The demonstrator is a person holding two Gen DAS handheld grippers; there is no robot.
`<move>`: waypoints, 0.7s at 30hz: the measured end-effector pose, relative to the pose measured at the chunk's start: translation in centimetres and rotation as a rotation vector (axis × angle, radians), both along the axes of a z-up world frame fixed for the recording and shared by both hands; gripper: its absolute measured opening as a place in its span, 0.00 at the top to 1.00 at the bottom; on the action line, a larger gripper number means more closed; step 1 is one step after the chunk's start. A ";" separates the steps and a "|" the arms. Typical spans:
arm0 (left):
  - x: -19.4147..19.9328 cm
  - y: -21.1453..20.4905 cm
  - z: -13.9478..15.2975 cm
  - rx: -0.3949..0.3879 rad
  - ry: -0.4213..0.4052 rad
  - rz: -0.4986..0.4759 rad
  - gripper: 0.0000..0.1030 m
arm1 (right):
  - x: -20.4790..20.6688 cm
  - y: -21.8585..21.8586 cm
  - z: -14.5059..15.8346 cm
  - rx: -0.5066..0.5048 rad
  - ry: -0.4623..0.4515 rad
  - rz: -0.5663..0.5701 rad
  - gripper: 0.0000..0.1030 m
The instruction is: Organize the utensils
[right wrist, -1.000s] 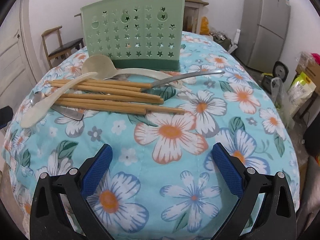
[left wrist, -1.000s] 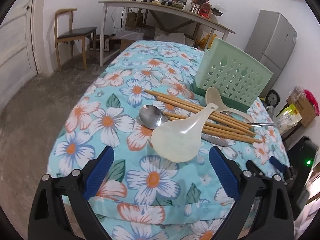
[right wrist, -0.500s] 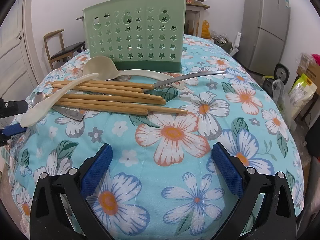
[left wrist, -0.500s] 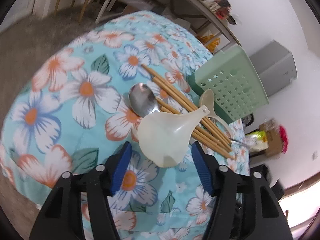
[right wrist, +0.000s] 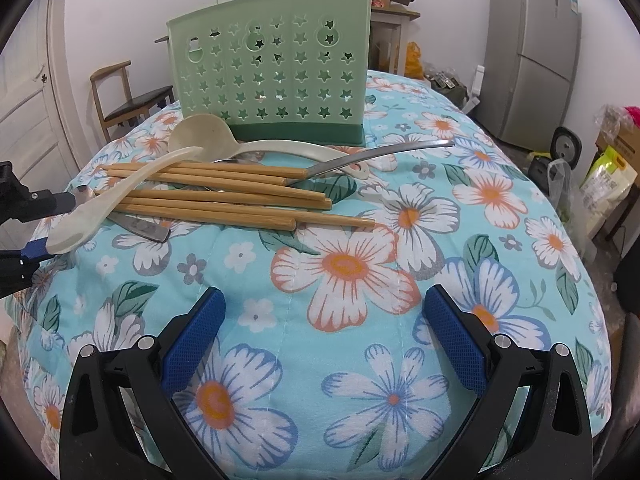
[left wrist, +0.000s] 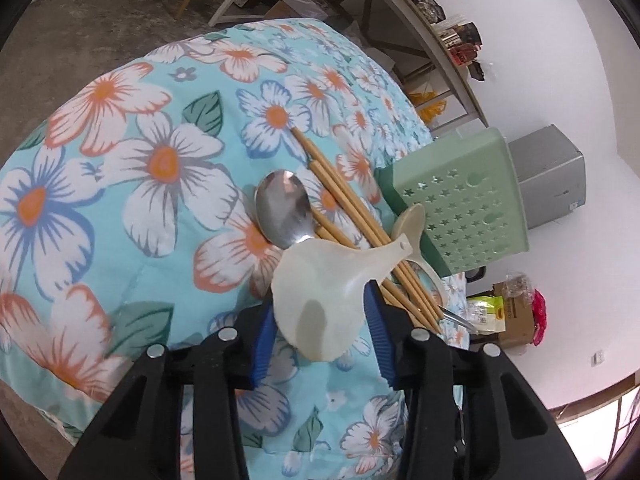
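A white rice paddle (left wrist: 324, 300) (right wrist: 120, 196) lies with its handle on several wooden chopsticks (left wrist: 344, 200) (right wrist: 224, 204). My left gripper (left wrist: 320, 300) (right wrist: 44, 224) is rolled and its jaws are closing, with the paddle's blade between the blue pads, which sit very close to its edges. A metal spoon (left wrist: 282, 204) and a beige ladle (left wrist: 410, 220) (right wrist: 200, 136) lie in the same pile. Behind them stands the green perforated holder (left wrist: 464, 200) (right wrist: 272, 72). My right gripper (right wrist: 323, 296) hangs open over bare floral cloth, well short of the pile.
The floral cloth (right wrist: 352, 264) drops off at the near and side edges. A second metal spoon handle (right wrist: 380, 152) sticks out to the right. A grey fridge (right wrist: 532, 52), a wooden chair (right wrist: 128, 96) and bags (right wrist: 608, 180) stand around the table.
My left gripper dropped toward the paddle, rolled, and its jaws narrowed from wide apart to flanking the blade. The right gripper and the utensils stayed put.
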State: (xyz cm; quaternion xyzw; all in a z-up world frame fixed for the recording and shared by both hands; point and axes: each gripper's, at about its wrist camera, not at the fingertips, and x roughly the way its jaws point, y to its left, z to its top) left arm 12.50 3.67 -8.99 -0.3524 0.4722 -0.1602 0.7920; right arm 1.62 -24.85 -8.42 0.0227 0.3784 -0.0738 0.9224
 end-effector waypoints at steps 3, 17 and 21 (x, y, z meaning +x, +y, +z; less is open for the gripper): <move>0.2 -0.1 -0.2 0.020 0.002 0.019 0.70 | 0.0 0.0 0.0 0.000 0.000 -0.001 0.07; -1.5 -1.1 3.5 0.195 -0.194 -0.027 0.98 | 0.2 0.1 0.0 0.008 0.011 -0.018 0.07; -3.0 -1.1 6.2 0.237 -0.317 -0.055 0.98 | 0.4 0.0 0.0 0.017 0.016 -0.016 0.07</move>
